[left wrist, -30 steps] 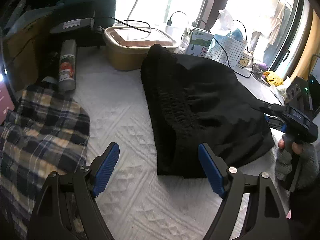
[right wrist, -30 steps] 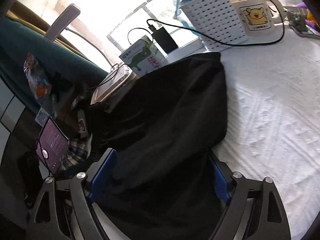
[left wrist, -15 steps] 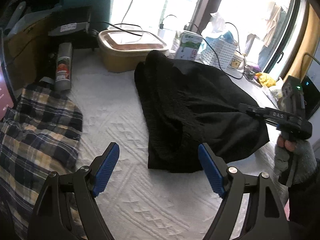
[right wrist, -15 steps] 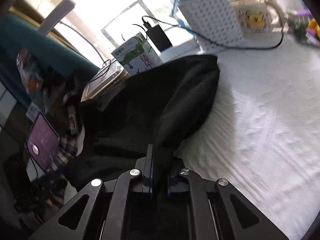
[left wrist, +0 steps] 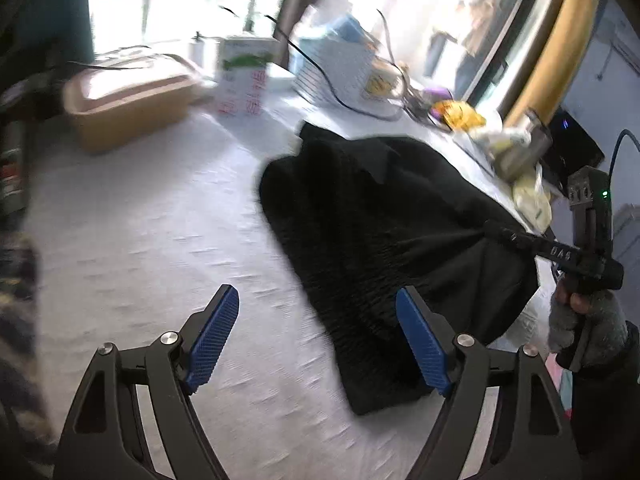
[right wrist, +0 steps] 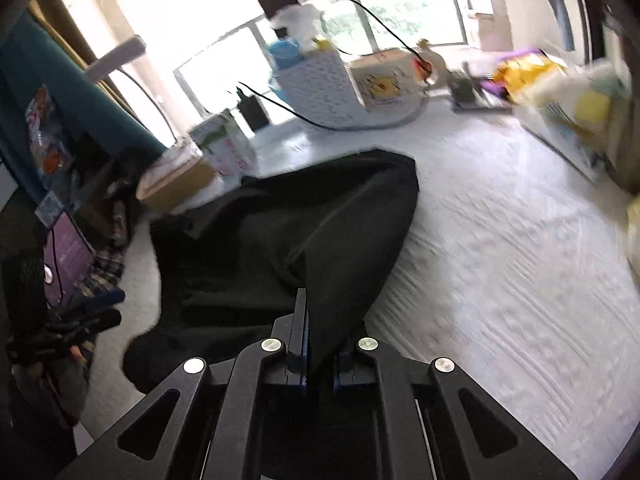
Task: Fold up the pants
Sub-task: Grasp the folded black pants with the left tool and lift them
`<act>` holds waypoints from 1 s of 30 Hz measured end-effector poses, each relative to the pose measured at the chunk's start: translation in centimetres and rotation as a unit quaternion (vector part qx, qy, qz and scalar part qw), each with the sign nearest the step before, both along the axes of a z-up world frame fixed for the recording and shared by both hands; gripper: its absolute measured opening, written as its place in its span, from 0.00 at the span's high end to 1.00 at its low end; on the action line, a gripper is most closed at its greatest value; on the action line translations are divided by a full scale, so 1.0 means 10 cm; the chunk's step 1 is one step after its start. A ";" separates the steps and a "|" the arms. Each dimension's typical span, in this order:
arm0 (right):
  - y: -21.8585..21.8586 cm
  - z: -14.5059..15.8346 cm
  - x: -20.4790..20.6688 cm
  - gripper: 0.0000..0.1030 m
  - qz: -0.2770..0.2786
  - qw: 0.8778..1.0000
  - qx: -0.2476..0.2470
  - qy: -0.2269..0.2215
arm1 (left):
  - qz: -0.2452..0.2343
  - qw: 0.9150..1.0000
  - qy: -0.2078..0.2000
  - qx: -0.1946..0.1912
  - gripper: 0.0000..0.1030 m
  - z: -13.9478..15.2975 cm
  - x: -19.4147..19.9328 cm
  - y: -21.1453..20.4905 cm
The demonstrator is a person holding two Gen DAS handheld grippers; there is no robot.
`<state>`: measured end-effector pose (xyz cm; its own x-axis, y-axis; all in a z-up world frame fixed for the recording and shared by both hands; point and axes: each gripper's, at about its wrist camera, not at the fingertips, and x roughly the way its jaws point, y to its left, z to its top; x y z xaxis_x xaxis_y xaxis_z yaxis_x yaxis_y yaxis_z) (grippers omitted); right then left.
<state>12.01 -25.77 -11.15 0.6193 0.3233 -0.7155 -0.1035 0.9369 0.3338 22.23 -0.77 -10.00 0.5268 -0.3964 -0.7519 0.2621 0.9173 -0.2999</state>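
The black pants (left wrist: 376, 232) lie bunched on the white textured cover (left wrist: 160, 232); they also show in the right wrist view (right wrist: 304, 240). My right gripper (right wrist: 316, 320) is shut on a pinch of the black fabric and holds that edge lifted off the cover; it also shows in the left wrist view (left wrist: 496, 232) at the pants' right side. My left gripper (left wrist: 320, 336) is open and empty, low over the cover at the pants' near left edge, its right blue pad (left wrist: 420, 344) over the fabric.
A tan lidded box (left wrist: 128, 100), a milk carton (left wrist: 244, 76), a white perforated basket (left wrist: 336, 68) with cables and a mug stand at the back. Plaid cloth (left wrist: 16, 320) lies at the left. Yellow and white clutter (right wrist: 576, 100) sits at the right.
My right gripper, shut on the pants' edge, has pulled the fabric rightward and up, away from the tan box. My left gripper stays open and has swung right with the pants.
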 end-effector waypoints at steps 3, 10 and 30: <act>-0.07 -0.13 -0.01 0.90 -0.005 1.000 0.019 0.005 | -0.004 1.000 0.017 0.013 0.22 -0.12 0.16 -0.16; -0.18 -0.06 0.04 0.28 -0.012 1.000 -0.016 -0.024 | 0.018 0.999 0.038 0.034 0.22 -0.23 0.43 -0.26; -0.08 -0.18 0.78 0.86 0.075 0.996 0.042 -0.012 | 0.002 1.000 0.014 0.005 0.65 -0.22 0.69 -0.44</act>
